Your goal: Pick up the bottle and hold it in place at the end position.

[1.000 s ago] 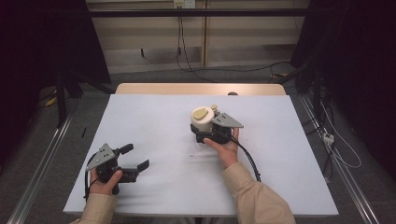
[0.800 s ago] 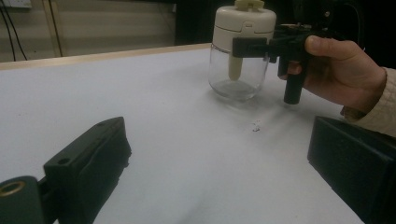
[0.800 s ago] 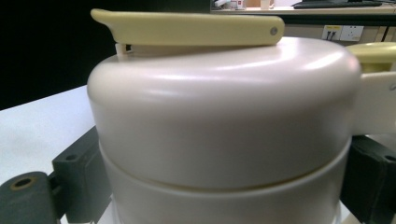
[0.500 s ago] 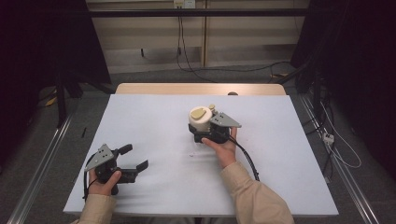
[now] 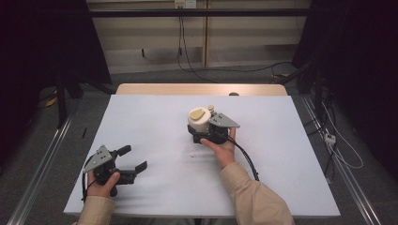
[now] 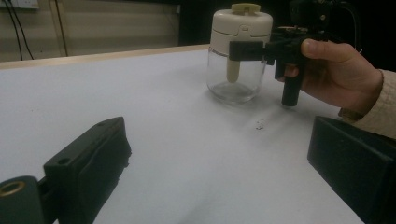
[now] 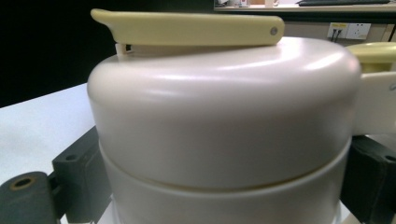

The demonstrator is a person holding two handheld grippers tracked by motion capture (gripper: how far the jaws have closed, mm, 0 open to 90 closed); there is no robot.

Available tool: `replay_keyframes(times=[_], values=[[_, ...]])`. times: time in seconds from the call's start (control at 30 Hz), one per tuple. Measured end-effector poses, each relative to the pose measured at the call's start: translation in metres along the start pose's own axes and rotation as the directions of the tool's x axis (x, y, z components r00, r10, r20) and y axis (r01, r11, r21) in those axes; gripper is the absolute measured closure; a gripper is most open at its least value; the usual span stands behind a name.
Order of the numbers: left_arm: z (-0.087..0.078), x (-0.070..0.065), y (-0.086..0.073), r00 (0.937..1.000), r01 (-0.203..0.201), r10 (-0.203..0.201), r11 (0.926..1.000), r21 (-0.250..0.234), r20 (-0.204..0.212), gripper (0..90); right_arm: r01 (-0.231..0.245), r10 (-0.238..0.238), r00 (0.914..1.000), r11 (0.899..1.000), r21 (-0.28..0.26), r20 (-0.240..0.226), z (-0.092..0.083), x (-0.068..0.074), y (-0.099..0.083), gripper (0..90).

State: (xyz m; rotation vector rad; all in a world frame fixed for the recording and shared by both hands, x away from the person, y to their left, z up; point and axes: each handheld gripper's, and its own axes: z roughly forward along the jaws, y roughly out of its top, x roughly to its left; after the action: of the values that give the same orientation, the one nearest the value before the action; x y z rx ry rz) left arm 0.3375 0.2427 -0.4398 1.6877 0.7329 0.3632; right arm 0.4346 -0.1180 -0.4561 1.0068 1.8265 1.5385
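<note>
Jar: a clear glass jar (image 5: 199, 125) with a cream-coloured cap stands upright on the white table (image 5: 155, 122), a little right of the middle and toward the far half. In the left gripper view the jar (image 6: 239, 51) shows a glass lower part and a cream stem hanging down inside it.

Lid lever: a pale yellow lever (image 7: 187, 27) lies flat across the top of the cap, seen close up in the right gripper view.

Right gripper: the right gripper (image 5: 202, 132) is clamped on the jar, one black jaw on each side of the cream cap, just at the seam where the cap meets the ring beneath it. The person's right hand (image 5: 221, 149) holds it from the near side.

Left gripper: the left gripper (image 5: 133, 161) sits at the near left of the table, well apart from the jar, its jaws spread wide with nothing between them. The left hand (image 5: 101, 182) grips its body at the near edge.

Table mark: a small dark speck (image 6: 259, 124) lies on the white surface just near of the jar.

Background: cables (image 5: 180, 42) hang down the far wall beyond the table.
</note>
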Motion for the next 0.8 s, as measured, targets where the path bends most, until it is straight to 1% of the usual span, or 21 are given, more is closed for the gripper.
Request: replay_keyframes(times=[0.1,0.2,0.6,0.73,0.8], values=[[0.0005,-0.0002,-0.0002,1.0,0.002,-0.002,1.0,0.001,0.0,4.7,0.0,0.0,1.0,1.0,0.001,-0.003,0.0005,-0.0004,-0.0006,7.1],[0.0008,-0.0003,-0.0003,1.0,0.003,-0.003,1.0,0.003,-0.001,4.7,-0.01,0.01,0.9999,1.0,0.021,-0.002,0.0014,-0.0005,-0.003,7.1],[-0.0002,-0.0006,-0.0003,1.0,0.0,0.0,1.0,0.004,-0.001,4.7,-0.015,0.015,0.9999,1.0,0.021,-0.006,0.0024,-0.001,-0.005,7.1],[0.0008,-0.0012,-0.0001,1.0,0.001,-0.001,1.0,0.005,-0.003,4.7,-0.005,0.005,0.9999,1.0,0.028,-0.01,0.0009,-0.0003,-0.0051,7.0],[0.0021,-0.0016,0.0004,1.0,-0.001,0.001,1.0,0.005,-0.001,4.7,-0.01,0.01,0.9999,0.999,0.036,-0.012,-0.0005,-0.0013,-0.0051,6.9]])
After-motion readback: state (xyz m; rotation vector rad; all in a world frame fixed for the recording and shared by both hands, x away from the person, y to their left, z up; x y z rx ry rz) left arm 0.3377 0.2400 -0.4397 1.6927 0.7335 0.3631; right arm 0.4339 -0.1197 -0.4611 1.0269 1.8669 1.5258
